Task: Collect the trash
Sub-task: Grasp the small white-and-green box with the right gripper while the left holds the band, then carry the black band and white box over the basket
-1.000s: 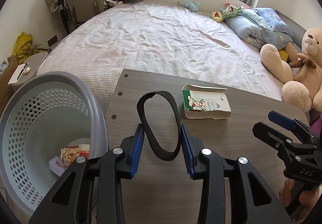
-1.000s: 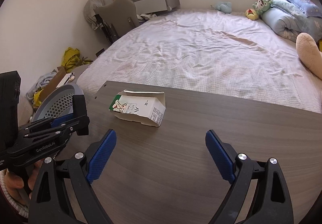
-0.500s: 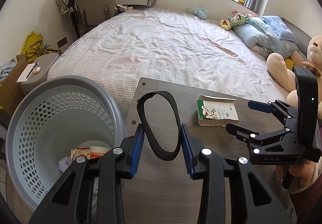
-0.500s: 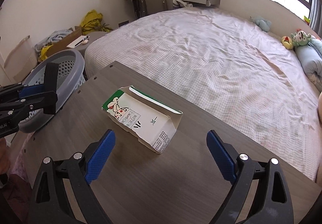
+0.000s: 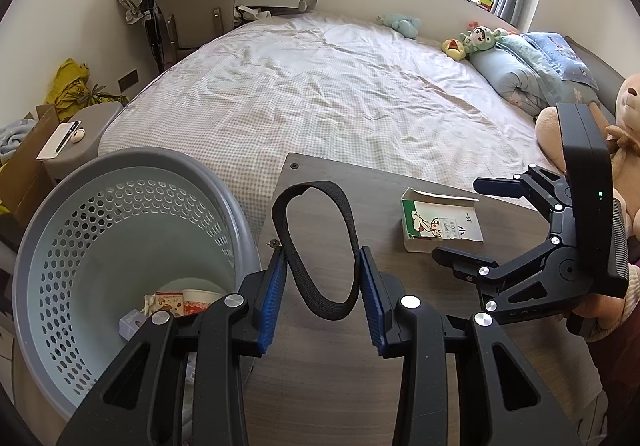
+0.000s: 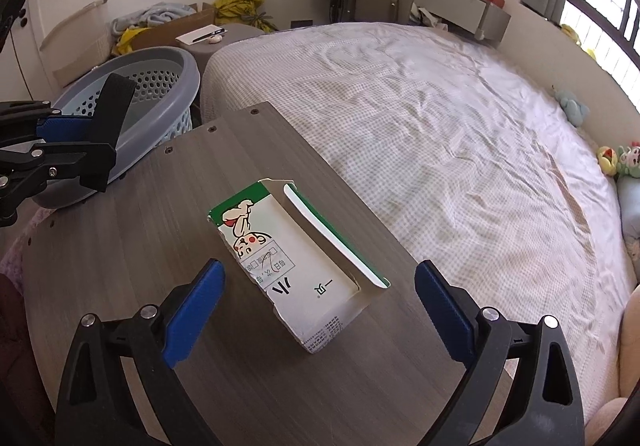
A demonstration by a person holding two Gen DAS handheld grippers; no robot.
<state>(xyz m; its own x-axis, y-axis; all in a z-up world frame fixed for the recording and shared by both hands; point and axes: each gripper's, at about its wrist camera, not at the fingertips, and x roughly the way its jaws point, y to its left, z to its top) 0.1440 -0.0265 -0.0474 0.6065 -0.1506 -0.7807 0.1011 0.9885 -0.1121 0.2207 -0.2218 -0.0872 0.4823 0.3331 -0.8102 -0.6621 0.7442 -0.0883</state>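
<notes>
My left gripper (image 5: 322,302) is shut on a black strap loop (image 5: 316,246) and holds it over the table's left edge, beside the grey laundry-style basket (image 5: 52,234). It also shows in the right wrist view (image 6: 76,141) with the strap (image 6: 114,105). A torn green and white milk carton (image 6: 296,270) lies flat on the wooden table (image 6: 120,246). My right gripper (image 6: 318,310) is open, its blue pads on either side of the carton's near end. The carton (image 5: 440,221) and right gripper (image 5: 460,221) show in the left wrist view.
The basket holds several wrappers and a small box (image 5: 168,306) at its bottom. A bed (image 5: 340,85) lies beyond the table. Stuffed toys (image 5: 624,149) sit at the right. A chair (image 5: 196,5) and a cardboard box (image 6: 172,33) stand by the wall.
My right gripper has moved in over the milk carton, which now sits between its open fingers. My left gripper with the strap has drifted left toward the basket.
</notes>
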